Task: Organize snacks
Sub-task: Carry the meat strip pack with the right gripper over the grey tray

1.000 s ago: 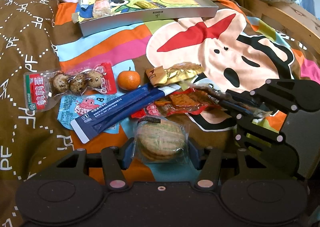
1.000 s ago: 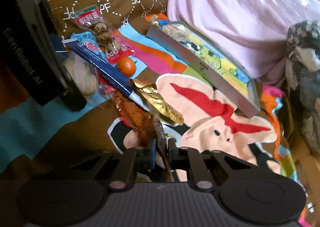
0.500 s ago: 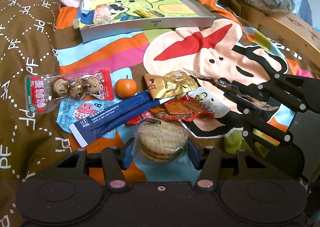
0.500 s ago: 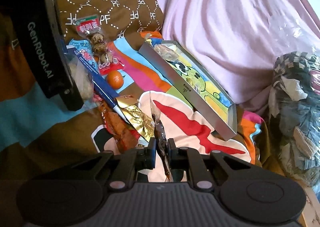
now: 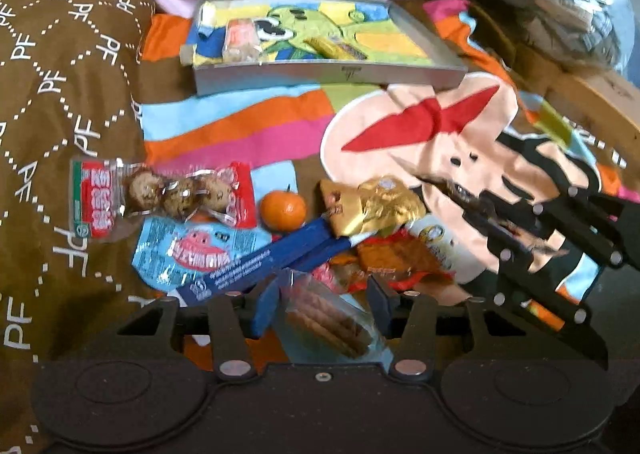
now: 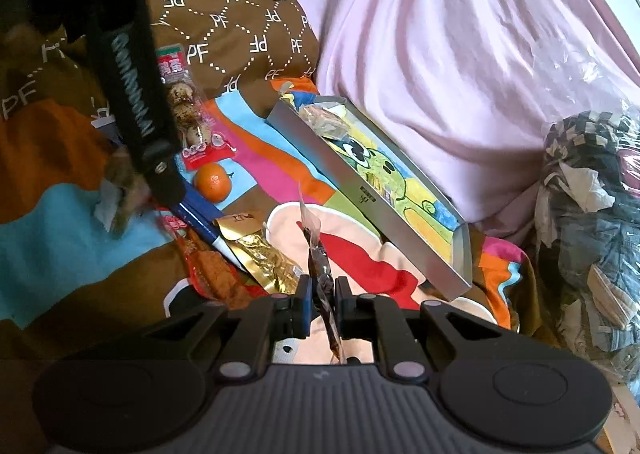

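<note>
My left gripper (image 5: 323, 296) has a clear pack of round biscuits (image 5: 328, 320) between its blue pads. Its jaws are closing and press on the tilted pack, which hangs just above the bedspread. In the right wrist view the same pack (image 6: 120, 190) shows blurred under that gripper. My right gripper (image 6: 322, 290) is shut on a dark snack strip (image 6: 316, 250) in a clear wrapper, held upright over the gold packet (image 6: 260, 254). The grey tray (image 5: 332, 74) with a cartoon lining lies at the back and holds a clear snack pack (image 5: 240, 38) and a yellow bar (image 5: 336, 48).
On the bedspread lie a quail-egg pack (image 5: 160, 194), a tangerine (image 5: 283, 210), a long blue packet (image 5: 272, 262), a light-blue packet (image 5: 188, 254) and a red-orange snack pack (image 5: 396, 262). Pink bedding (image 6: 440, 54) rises behind the tray. A bundle of clothes (image 6: 592, 214) lies at the right.
The right gripper has lifted the dark strip off the pile and turned it upright, nearer the tray. The biscuit pack in the left gripper has tipped and come up a little.
</note>
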Action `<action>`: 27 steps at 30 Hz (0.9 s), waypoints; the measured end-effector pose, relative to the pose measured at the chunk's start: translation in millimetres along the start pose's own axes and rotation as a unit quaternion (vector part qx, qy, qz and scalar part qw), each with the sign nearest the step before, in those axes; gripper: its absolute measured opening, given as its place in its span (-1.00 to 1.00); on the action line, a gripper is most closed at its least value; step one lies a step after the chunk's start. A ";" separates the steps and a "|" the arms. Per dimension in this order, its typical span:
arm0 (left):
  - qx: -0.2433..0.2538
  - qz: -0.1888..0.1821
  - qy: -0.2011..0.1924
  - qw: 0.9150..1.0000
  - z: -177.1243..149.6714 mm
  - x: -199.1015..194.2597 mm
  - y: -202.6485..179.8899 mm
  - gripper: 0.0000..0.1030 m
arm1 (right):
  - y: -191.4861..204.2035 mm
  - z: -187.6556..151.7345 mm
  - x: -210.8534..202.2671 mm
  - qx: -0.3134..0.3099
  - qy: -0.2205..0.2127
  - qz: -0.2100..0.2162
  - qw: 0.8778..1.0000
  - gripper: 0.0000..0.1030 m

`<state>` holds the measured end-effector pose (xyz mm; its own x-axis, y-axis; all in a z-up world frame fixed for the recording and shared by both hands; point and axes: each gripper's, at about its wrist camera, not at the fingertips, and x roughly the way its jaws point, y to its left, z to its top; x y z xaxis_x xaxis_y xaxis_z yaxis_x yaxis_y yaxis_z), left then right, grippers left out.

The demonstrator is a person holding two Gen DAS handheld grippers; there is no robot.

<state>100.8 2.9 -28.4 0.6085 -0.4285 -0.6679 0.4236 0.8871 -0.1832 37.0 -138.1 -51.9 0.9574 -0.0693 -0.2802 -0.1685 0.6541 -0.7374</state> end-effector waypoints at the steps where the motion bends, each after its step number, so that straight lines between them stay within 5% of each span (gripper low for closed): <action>1: 0.002 0.000 0.006 1.000 -1.5 0.8 -0.4 0.07 | 0.2 -0.5 0.4 0.002 0.001 0.003 1.000 -0.75; 9: -0.004 0.012 0.045 0.999 -11.4 12.8 1.1 -0.02 | -2.0 -0.1 0.9 0.009 -0.005 0.005 1.000 -0.75; 27: -0.006 0.009 0.001 1.000 -8.7 -3.0 -4.3 -0.24 | -2.2 1.4 -3.7 0.010 -0.016 0.001 1.000 -0.74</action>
<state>91.3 1.8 -31.9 0.6139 -0.4124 -0.6731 0.4044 0.8966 -0.1805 34.2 -138.2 -48.4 0.9641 -0.0449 -0.2618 -0.1654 0.6697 -0.7240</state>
